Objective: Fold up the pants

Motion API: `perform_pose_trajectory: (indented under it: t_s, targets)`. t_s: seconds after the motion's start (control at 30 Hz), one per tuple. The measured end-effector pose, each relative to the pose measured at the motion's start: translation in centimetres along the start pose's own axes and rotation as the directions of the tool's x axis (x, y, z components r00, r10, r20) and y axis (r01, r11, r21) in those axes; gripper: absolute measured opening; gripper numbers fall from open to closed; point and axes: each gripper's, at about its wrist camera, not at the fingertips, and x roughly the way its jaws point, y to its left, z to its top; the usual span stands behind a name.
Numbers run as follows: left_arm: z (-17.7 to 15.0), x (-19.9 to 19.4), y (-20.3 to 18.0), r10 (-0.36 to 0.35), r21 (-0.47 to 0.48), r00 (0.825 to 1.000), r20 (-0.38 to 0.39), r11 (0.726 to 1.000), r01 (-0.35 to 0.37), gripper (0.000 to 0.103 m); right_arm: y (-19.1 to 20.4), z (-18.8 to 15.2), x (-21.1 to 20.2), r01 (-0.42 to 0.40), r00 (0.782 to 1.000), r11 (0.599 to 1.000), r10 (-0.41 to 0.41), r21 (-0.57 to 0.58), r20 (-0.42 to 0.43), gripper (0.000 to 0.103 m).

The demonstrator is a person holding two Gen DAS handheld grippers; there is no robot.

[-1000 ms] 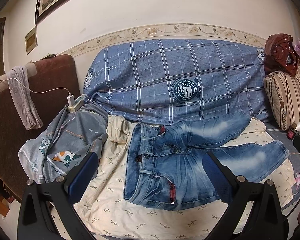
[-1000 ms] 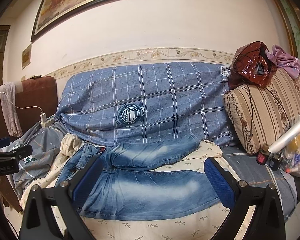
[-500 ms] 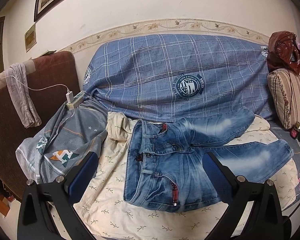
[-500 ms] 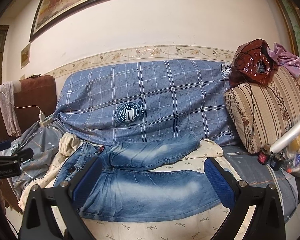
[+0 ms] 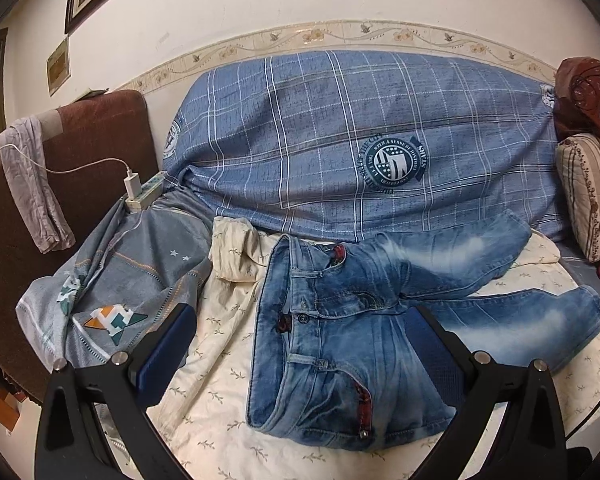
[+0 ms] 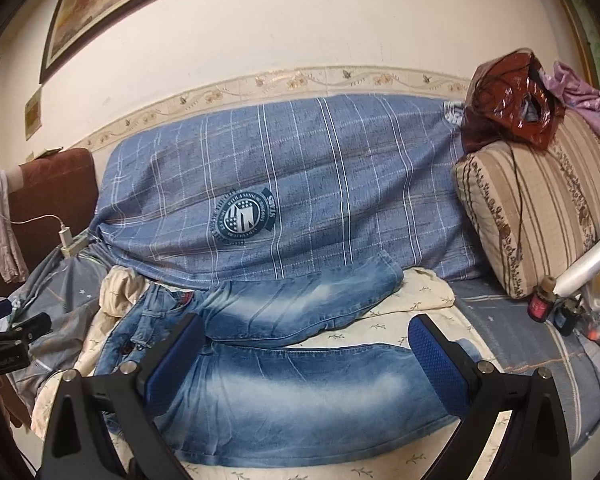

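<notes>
Left gripper (image 5: 300, 344): jaws spread wide, holding nothing, poised over the waistband.
Right gripper (image 6: 304, 360): jaws likewise wide apart and empty, above the near leg.
Jeans (image 5: 380, 320): flat on the cream sheet (image 5: 220, 380), waist toward 9 o'clock, legs splayed toward 3 o'clock.
Plaid blue cover (image 5: 340, 140): at 12 o'clock, touching the far leg.
Striped cushion (image 6: 540, 208): at 2 o'clock.

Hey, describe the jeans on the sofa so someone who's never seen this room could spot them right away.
Start at the sofa's back, draped in a blue plaid sheet with a round crest. Below it, a cream leaf-print sheet covers the seat, and the jeans lie spread on it, waistband left, legs right. They are the only faded blue denim, with red pocket trim; the neighbouring grey cloth has stars.
</notes>
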Motion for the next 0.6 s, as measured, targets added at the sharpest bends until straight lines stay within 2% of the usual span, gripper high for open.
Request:
perform_pose_trajectory:
  t_s: [0.23, 0.37, 0.43, 0.6]
  targets:
    - [0.7, 4.4, -0.5, -0.005, 0.010, 0.999, -0.036, 1.000, 0.005, 0.103, -0.8, 0.3, 5.1, 0.013, 0.998, 1.000, -0.012, 0.010, -0.058, 0.103]
    - [0.9, 8.6, -0.2, -0.014, 0.009, 0.994, -0.105, 1.000, 0.015, 0.103, -2.5, 0.4, 10.1, 0.021, 0.991, 1.000, -0.020, 0.008, -0.130, 0.103]
    - [1.1, 11.8, 0.3, -0.021, 0.005, 0.986, -0.163, 1.000, 0.022, 0.103, -4.2, 0.4, 13.2, 0.028, 0.984, 0.999, -0.023, 0.026, -0.175, 0.103]
    - [1.7, 20.1, 2.8, -0.015, -0.033, 0.950, -0.313, 0.999, 0.004, 0.103, -9.5, 1.3, 20.9, 0.080, 0.960, 0.994, -0.059, 0.068, -0.275, 0.103]
